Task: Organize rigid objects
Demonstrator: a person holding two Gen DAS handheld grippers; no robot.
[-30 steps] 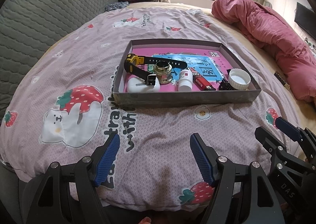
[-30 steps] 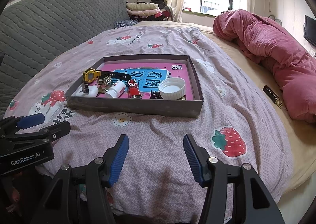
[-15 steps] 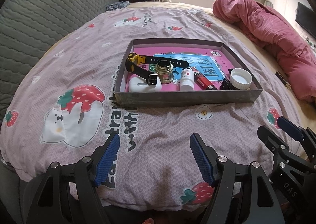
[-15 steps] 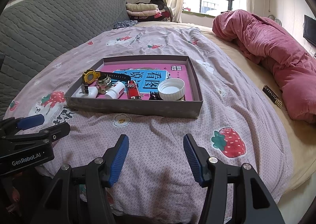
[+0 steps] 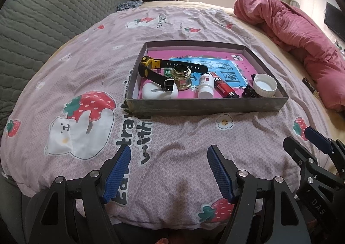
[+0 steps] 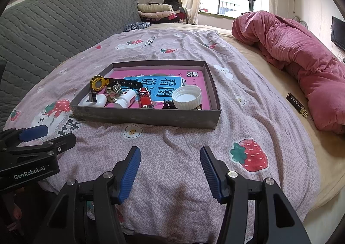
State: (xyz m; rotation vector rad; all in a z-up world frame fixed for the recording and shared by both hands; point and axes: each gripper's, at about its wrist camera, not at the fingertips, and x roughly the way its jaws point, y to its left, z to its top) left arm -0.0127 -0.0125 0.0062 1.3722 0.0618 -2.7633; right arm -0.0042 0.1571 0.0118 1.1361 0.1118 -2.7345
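Both the left gripper (image 5: 168,170) and right gripper (image 6: 170,170) hover with fingers spread, empty; the tray (image 5: 204,106) lies at twelve o'clock, long axis crosswise, neither hand clearly nearer.

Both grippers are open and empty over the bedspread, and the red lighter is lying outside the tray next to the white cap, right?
Not quite. The red lighter lies inside the tray, between the white bottle and the white cap, as the left wrist view shows. The rest holds: left gripper and right gripper are open and empty over the bedspread.
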